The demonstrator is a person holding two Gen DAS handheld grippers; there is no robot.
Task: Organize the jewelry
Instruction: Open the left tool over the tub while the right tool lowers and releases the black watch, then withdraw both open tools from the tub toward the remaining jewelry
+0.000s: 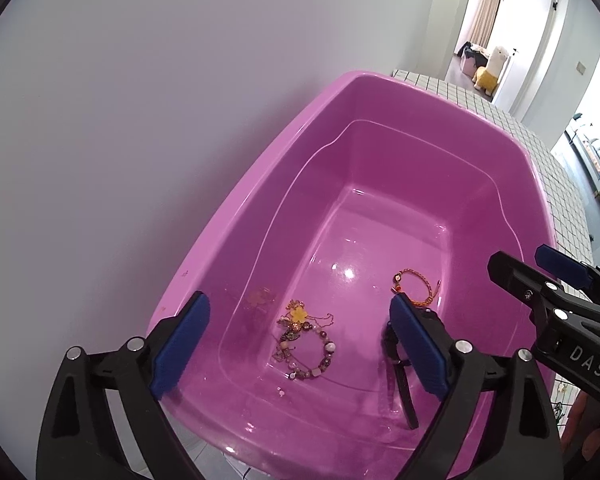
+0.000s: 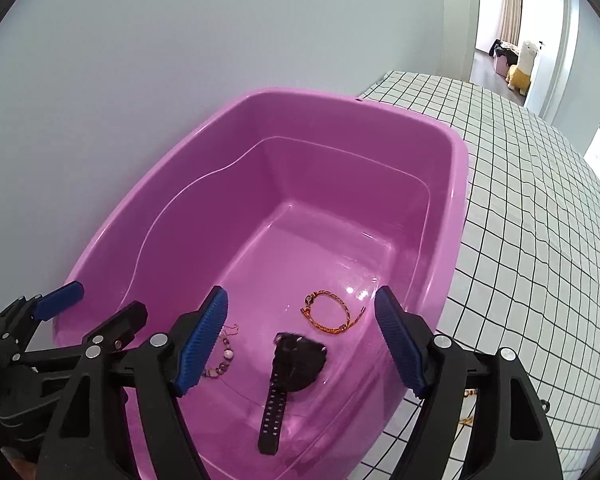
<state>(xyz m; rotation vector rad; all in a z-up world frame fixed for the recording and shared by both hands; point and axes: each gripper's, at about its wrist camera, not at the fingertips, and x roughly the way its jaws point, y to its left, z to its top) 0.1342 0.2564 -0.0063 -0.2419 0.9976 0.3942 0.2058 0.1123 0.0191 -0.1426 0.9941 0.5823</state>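
A pink plastic tub [image 1: 236, 184] [image 2: 172, 168] stands against the wall. Inside lie a beaded bracelet with a yellow flower charm [image 1: 306, 340], partly hidden behind a finger in the right wrist view [image 2: 224, 356], an orange braided bracelet [image 1: 416, 286] [image 2: 330, 314], and a black watch [image 2: 290, 376] whose strap shows in the left wrist view [image 1: 402, 392]. My left gripper [image 1: 298, 346] is open and empty above the tub's near end. My right gripper [image 2: 300, 340] is open and empty above the watch. Each gripper shows in the other's view [image 1: 540, 272] [image 2: 88, 300].
The tub sits on a white cloth with a black grid [image 2: 532, 240]. A plain wall runs along the tub's left. A doorway [image 2: 512, 20] at the far right opens onto a room with a yellow plush toy. A small gold piece [image 2: 466, 420] lies on the cloth by the right finger.
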